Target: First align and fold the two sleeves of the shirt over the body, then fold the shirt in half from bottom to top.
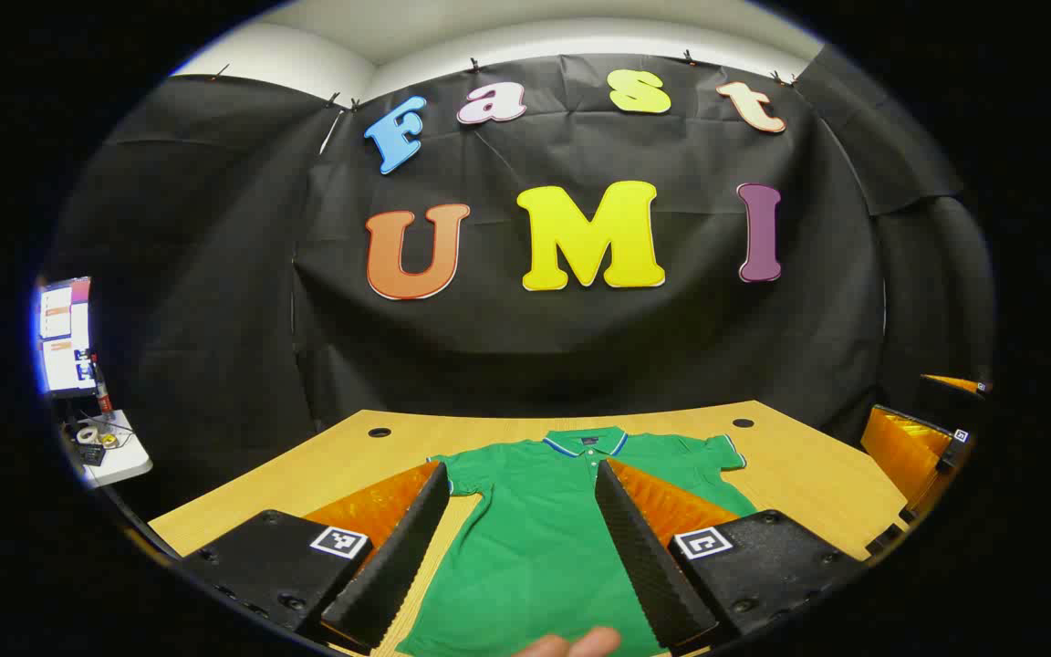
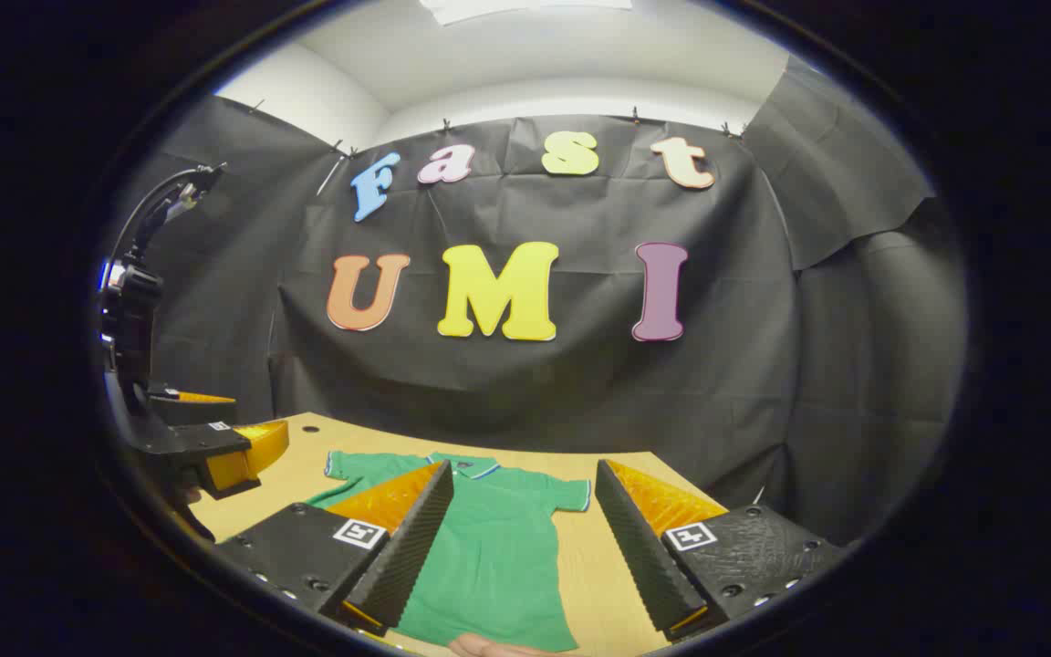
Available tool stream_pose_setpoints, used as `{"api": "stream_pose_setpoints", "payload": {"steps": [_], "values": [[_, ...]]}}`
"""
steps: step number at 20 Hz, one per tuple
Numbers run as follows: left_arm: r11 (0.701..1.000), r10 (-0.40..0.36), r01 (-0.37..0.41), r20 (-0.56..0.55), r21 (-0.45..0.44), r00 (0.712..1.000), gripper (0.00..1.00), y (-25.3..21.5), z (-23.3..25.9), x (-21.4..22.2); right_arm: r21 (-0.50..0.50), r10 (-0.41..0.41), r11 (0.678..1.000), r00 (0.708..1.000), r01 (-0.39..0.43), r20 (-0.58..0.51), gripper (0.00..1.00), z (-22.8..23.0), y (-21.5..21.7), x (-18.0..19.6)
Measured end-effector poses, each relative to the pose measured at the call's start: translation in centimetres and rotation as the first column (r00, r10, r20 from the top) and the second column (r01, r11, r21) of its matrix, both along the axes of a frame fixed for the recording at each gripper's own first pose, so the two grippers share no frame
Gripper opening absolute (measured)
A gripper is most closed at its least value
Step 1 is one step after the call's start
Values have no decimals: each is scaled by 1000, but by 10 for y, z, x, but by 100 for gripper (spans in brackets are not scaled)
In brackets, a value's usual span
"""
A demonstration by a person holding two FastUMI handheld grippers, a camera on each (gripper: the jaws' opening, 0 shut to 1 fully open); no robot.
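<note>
A green polo shirt [image 1: 544, 538] lies flat on the wooden table [image 1: 817, 484], collar [image 1: 585, 443] at the far end and both short sleeves spread out. My left gripper [image 1: 521, 557] hovers open above the shirt's body, nothing between its fingers. In the right gripper view the shirt [image 2: 498, 557] lies below and between the fingers of my right gripper [image 2: 521, 557], which is open and holds nothing, above the shirt's right side. The left gripper [image 2: 215, 452] shows at the left edge there. The right gripper [image 1: 918, 452] shows at the far right of the left gripper view.
The table has two round cable holes [image 1: 379, 432] near its far edge. A small white side table [image 1: 110, 447] with odds and ends and a lit screen [image 1: 65, 333] stand at the left. A fingertip [image 1: 576, 643] shows at the bottom edge.
</note>
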State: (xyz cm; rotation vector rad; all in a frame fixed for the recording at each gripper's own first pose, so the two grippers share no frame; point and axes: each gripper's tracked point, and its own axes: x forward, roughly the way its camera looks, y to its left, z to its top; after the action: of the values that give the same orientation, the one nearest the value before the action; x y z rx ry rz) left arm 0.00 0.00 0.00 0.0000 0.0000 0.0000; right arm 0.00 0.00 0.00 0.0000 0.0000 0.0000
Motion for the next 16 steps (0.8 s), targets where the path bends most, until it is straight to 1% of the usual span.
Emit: {"api": "stream_pose_setpoints", "payload": {"steps": [4, 16], "values": [[1000, 3, -3, 7, 13, 1000, 100, 0, 0, 0, -9, -3, 1000, 1000, 3, 0, 95, 0, 0, 1], [1000, 8, -8, 7, 15, 1000, 100, 0, -2, 2, -15, -23, 1000, 1000, 23, -15, 95, -7, -12, 7]]}}
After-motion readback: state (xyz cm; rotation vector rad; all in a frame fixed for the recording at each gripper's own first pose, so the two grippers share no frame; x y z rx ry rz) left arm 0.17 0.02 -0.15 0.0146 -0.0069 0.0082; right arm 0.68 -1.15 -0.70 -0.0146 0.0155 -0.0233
